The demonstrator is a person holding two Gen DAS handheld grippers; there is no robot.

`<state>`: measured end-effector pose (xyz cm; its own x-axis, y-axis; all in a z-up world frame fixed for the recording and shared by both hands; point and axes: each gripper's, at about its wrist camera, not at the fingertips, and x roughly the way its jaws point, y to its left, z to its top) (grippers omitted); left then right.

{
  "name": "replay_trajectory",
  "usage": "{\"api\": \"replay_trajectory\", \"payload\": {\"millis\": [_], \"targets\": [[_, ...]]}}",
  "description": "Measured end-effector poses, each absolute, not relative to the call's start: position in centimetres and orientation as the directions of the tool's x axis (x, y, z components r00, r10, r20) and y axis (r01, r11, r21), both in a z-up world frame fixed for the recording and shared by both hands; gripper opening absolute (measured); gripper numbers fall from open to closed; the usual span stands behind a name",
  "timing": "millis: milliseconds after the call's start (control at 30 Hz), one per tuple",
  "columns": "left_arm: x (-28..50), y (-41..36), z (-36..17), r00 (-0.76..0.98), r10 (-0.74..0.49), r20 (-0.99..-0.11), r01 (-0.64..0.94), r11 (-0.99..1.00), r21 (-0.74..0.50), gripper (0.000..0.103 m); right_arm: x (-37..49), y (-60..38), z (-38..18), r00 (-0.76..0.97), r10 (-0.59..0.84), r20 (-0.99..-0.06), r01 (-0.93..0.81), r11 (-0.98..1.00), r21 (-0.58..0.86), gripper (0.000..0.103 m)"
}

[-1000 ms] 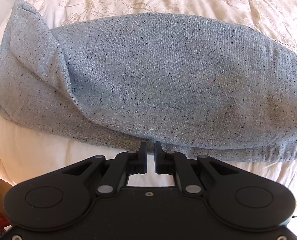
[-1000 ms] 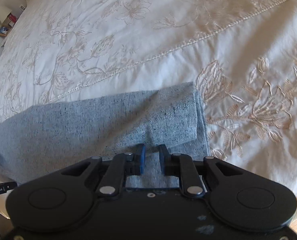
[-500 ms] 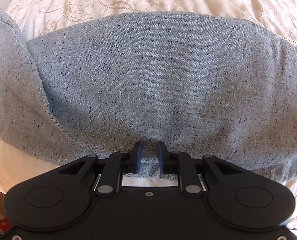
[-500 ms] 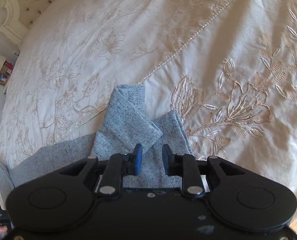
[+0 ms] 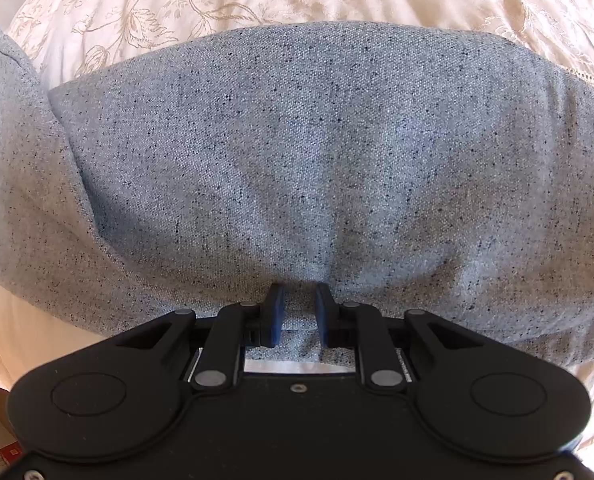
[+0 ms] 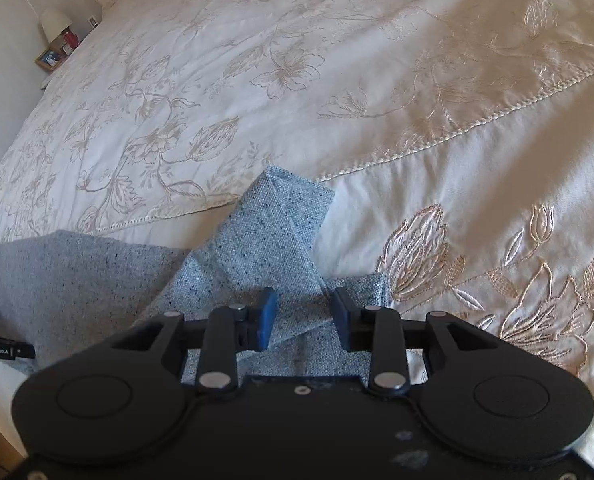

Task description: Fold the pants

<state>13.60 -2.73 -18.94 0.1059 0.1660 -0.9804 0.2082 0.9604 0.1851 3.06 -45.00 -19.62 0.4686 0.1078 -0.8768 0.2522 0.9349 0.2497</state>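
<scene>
With the right gripper (image 6: pixel 303 320) just opening wide over the pants (image 6: pixel 265 240) (left gripper (image 5: pixel 299 312) narrow, gripping nothing); the upturned cuff may flop crooked.

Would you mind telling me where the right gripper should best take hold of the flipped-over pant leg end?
Probably at the hem corner of the leg end, coming from above. That corner lies free on the bedspread, away from the other layers. The right gripper has just been opening, with nothing pinched.
</scene>
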Motion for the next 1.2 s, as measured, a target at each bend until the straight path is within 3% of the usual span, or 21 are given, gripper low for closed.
{"api": "replay_trajectory", "payload": {"millis": [267,300,333,467,600,867,933,1133,1200], "targets": [[12.6,-3.8,-18.5,0.119,0.177,-0.977,0.237,0.950,0.201,0.026,3.0,-45.3,-19.9,0.457,0.189,-0.869,0.152,0.946,0.286,0.034],[12.6,-3.9,-18.4,0.119,0.178,-0.977,0.237,0.950,0.202,0.026,2.9,-45.4,-19.7,0.455,0.202,-0.867,0.166,0.938,0.305,0.017],[12.5,-4.1,-18.3,0.119,0.179,-0.977,0.236,0.950,0.203,0.026,2.5,-45.6,-19.3,0.454,0.213,-0.865,0.201,0.921,0.332,0.009],[12.4,-4.0,-18.0,0.120,0.172,-0.978,0.237,0.951,0.196,0.026,-1.2,-45.2,-15.4,0.516,0.221,-0.828,0.281,0.869,0.407,0.009],[12.2,-3.7,-17.6,0.121,0.159,-0.980,0.251,0.950,0.185,0.026,-5.3,-45.2,-13.5,0.489,0.188,-0.852,0.379,0.833,0.402,0.009],[11.7,-3.9,-16.9,0.137,0.163,-0.977,0.285,0.938,0.197,0.027,-7.7,-45.2,-17.8,0.367,0.152,-0.918,0.494,0.804,0.331,0.012],[11.3,-3.9,-16.3,0.144,0.166,-0.976,0.291,0.935,0.202,0.029,-7.3,-45.1,-18.6,0.317,0.131,-0.939,0.519,0.805,0.288,0.019],[9.8,-1.1,-12.2,0.180,0.135,-0.974,0.256,0.950,0.179,0.034,-6.6,-43.3,-14.9,0.387,0.019,-0.922,0.516,0.824,0.234,0.020],[9.5,0.9,-10.8,0.216,0.154,-0.964,0.234,0.951,0.204,0.044,-5.9,-42.2,-13.2,0.439,0.009,-0.898,0.501,0.827,0.254,0.021]]}}
